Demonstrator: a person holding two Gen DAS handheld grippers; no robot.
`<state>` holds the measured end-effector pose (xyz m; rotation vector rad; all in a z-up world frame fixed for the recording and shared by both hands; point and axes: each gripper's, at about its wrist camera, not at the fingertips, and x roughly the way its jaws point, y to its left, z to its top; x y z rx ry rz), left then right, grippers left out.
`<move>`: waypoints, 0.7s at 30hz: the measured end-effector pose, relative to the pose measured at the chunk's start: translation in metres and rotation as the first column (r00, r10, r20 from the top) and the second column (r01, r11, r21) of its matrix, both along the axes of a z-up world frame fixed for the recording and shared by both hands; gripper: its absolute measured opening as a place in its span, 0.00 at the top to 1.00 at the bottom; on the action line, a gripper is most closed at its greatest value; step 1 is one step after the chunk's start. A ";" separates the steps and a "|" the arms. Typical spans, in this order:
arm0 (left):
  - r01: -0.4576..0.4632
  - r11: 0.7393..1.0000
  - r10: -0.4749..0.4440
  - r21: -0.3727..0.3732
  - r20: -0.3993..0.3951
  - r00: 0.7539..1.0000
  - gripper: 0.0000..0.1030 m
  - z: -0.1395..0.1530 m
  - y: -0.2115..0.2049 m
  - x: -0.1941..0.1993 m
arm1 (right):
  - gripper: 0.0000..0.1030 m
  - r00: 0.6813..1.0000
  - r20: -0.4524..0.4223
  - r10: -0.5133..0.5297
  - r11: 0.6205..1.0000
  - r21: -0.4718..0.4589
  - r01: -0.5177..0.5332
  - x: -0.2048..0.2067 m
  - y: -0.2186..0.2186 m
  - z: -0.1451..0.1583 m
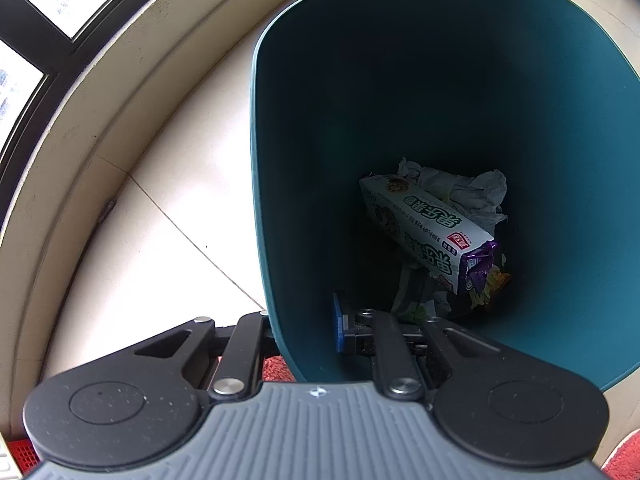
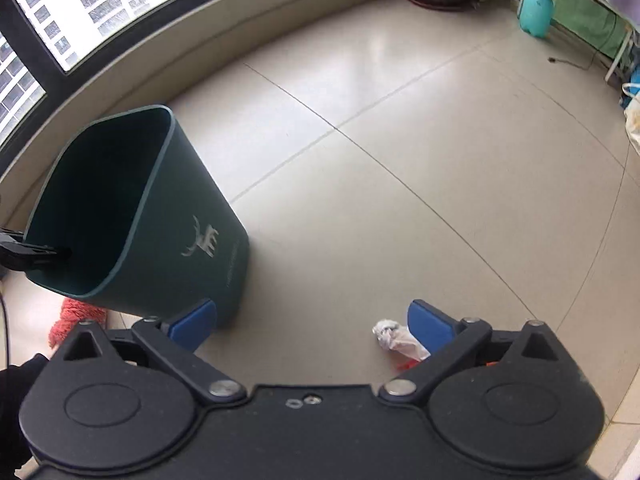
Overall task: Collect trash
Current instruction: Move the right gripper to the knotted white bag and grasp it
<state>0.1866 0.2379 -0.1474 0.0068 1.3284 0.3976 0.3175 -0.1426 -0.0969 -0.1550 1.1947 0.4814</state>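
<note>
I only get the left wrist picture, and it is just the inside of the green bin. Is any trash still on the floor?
Observer: Yes. A crumpled white wrapper lies on the tiles, right by the right gripper.
Operator: Is that gripper holding it?
Observer: No, its jaws stand wide open with nothing between them; the wrapper sits beside one blue pad.
Operator: What is on the outside of my bin?
Observer: A pale deer outline is printed on the bin, which stands tilted with the left gripper clamped on its rim.
Operator: Anything else around?
Observer: A turquoise jug stands far across the floor.
</note>
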 end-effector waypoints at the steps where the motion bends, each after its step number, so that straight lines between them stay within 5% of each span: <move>1: -0.006 1.000 0.006 -0.006 -0.001 1.000 0.86 0.000 0.001 0.000 | 0.01 1.000 -0.018 -0.015 1.000 -0.018 0.014 0.004 -0.007 -0.016; 10: 0.006 1.000 -0.006 0.005 -0.003 1.000 0.86 -0.003 0.000 0.000 | 0.01 0.991 -0.109 -0.077 0.990 -0.129 0.063 0.038 -0.040 -0.129; 21: 0.018 1.000 -0.018 0.024 0.000 1.000 0.85 -0.007 -0.006 -0.002 | 0.03 0.983 -0.179 0.044 0.935 -0.339 -0.104 0.053 -0.010 -0.222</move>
